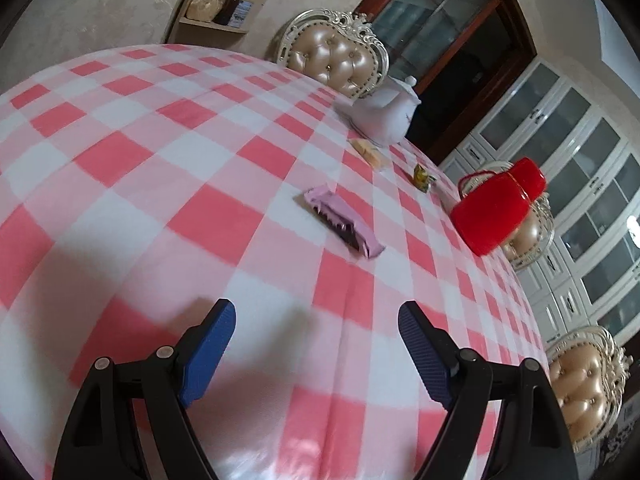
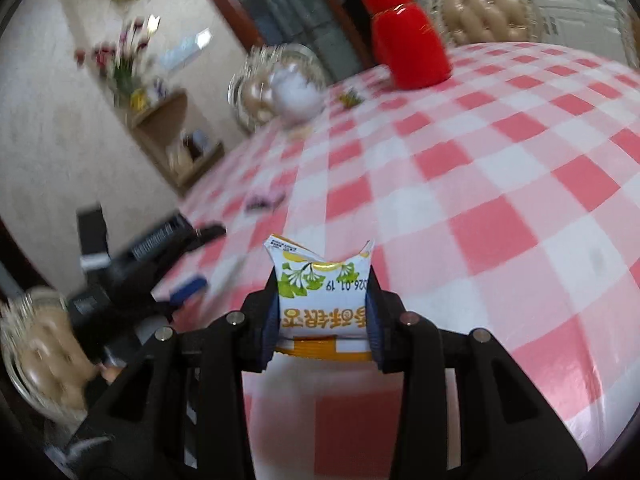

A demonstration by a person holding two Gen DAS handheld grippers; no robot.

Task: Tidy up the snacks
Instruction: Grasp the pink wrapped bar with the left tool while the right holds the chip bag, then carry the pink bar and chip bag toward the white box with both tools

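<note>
My left gripper (image 1: 316,320) is open and empty above the pink checked tablecloth (image 1: 160,160). Ahead of it lies a pink snack bar wrapper (image 1: 344,222). Farther on lie a pale yellow packet (image 1: 370,152) and a small yellow-green packet (image 1: 423,176). A red container (image 1: 498,208) stands near the table's right edge. My right gripper (image 2: 324,300) is shut on a white and yellow snack packet (image 2: 322,284) with a leaf print, held above the cloth. The left gripper (image 2: 160,264) shows blurred at the left of the right wrist view, and the red container (image 2: 408,56) at the far side.
A white teapot (image 1: 390,114) stands at the far edge of the table; it also shows in the right wrist view (image 2: 296,94). Padded chairs (image 1: 340,60) surround the table. White cabinets (image 1: 580,160) line the right wall. A wall shelf (image 1: 222,8) holds a bottle and bags.
</note>
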